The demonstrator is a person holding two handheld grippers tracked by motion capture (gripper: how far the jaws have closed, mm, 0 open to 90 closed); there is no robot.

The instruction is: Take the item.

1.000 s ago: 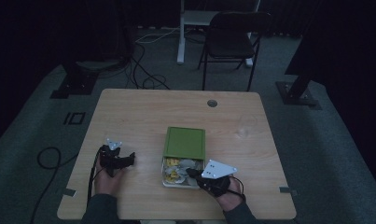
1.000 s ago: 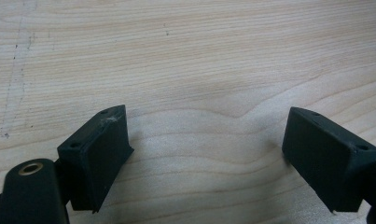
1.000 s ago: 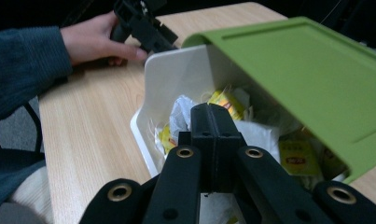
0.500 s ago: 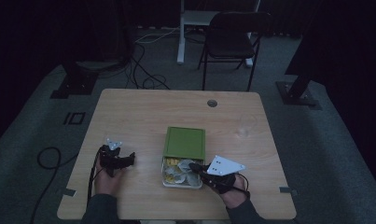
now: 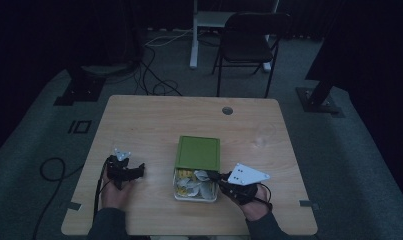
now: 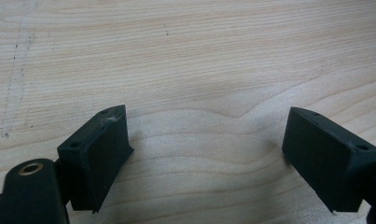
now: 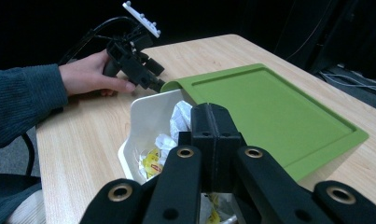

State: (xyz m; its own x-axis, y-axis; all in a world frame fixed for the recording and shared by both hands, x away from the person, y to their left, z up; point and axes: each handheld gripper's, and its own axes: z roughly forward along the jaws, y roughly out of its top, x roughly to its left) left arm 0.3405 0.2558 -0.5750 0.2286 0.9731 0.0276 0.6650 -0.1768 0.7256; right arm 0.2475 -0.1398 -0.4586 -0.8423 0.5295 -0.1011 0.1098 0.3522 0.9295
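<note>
Box: white box [image 5: 195, 194] near the front edge of the wooden table [image 5: 154, 117], a little right of centre; its green lid [image 5: 198, 152] is slid back, covering the far part and leaving the near part uncovered.
Right gripper: right gripper [image 5: 220, 178] held in the person's right hand [image 5: 251, 200] at the box's near right corner, tips reaching over the uncovered part; in the right gripper view [image 7: 212, 122] the two black jaws are pressed flat together, clenched with nothing seen between them; whether the tips touch the contents I cannot tell.
Contents: small packets [image 7: 150, 161] in white and yellow wrappers, piled loosely in the uncovered part just under and beyond the jaw tips.
Writing: one yellow packet carries a red label; the print is too small to read.
Lid close up: green lid [image 7: 269, 107] has a raised rim round a flat panel and overhangs the box's far side.
Left gripper: left gripper [image 5: 137, 169] in the left hand [image 5: 114, 192], resting on the table well to the left of the box; in the left gripper view [image 6: 206, 140] its jaws stand wide apart over bare wood, released, holding nothing.
Beyond the table: a dark folding chair [image 5: 251, 37] on the grey floor, with cables [image 5: 156, 75] lying to its left.
</note>
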